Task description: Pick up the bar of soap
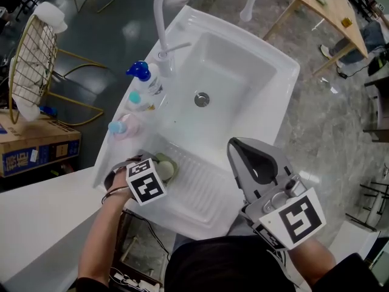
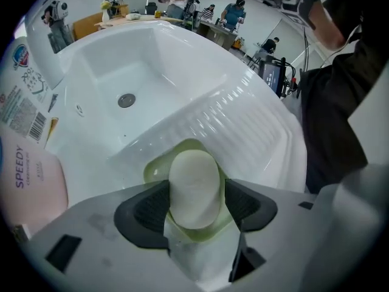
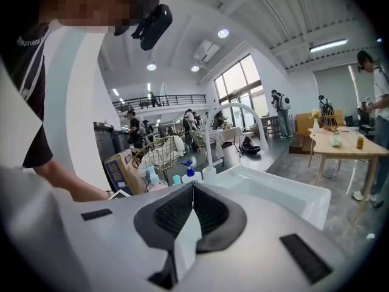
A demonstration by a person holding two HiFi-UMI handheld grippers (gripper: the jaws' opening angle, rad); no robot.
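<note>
A cream oval bar of soap lies in a pale green dish at the near left corner of the white sink, beside the ribbed drainboard. My left gripper has its two dark pads pressed against both sides of the bar, which rests in the dish. In the head view that gripper covers most of the dish. My right gripper hovers over the sink's near right edge, jaws shut with nothing between them.
A tall white faucet rises at the sink's left rim, with a blue pump bottle and a pink bottle beside it. The drain sits mid-basin. A wire chair and a cardboard box stand left.
</note>
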